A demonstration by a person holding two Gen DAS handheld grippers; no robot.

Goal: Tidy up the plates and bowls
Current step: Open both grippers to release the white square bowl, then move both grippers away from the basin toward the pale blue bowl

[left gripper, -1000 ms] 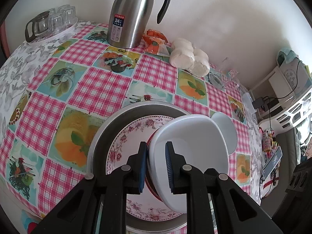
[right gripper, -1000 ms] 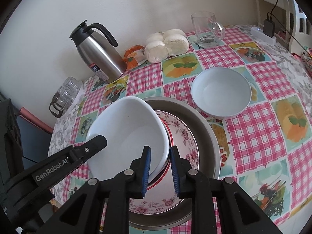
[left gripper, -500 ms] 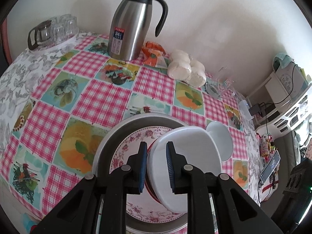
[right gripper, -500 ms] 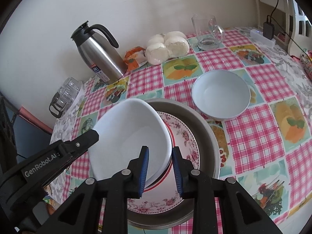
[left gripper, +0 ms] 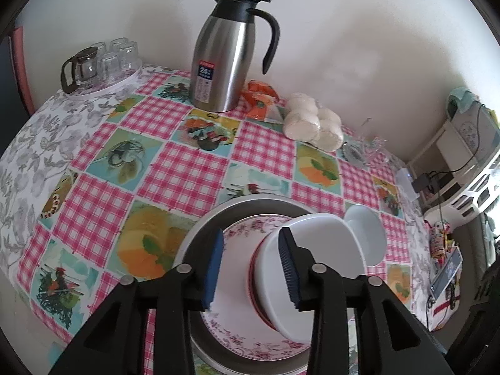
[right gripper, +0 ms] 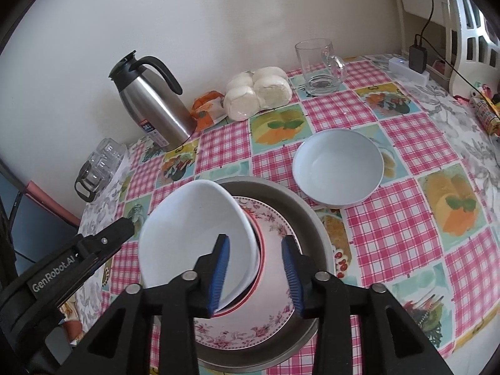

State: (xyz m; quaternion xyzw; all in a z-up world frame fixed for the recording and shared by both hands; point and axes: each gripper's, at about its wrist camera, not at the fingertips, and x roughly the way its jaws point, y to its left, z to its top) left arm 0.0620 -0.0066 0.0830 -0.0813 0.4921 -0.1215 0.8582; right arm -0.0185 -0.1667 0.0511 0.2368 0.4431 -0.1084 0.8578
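Resting in the metal pan, floral plate holds seemingly nested white bowls; both hand-held grippers opening, gripping nothing.

Both grippers angle steeply down over the tilted white ceramic bowl. The left gripper is opening, its blue-padded jaws straddling that bowl's near rim, neither pad pressing. The right gripper is opening too (one pad inside the bowl, one outside), clear of the wall.
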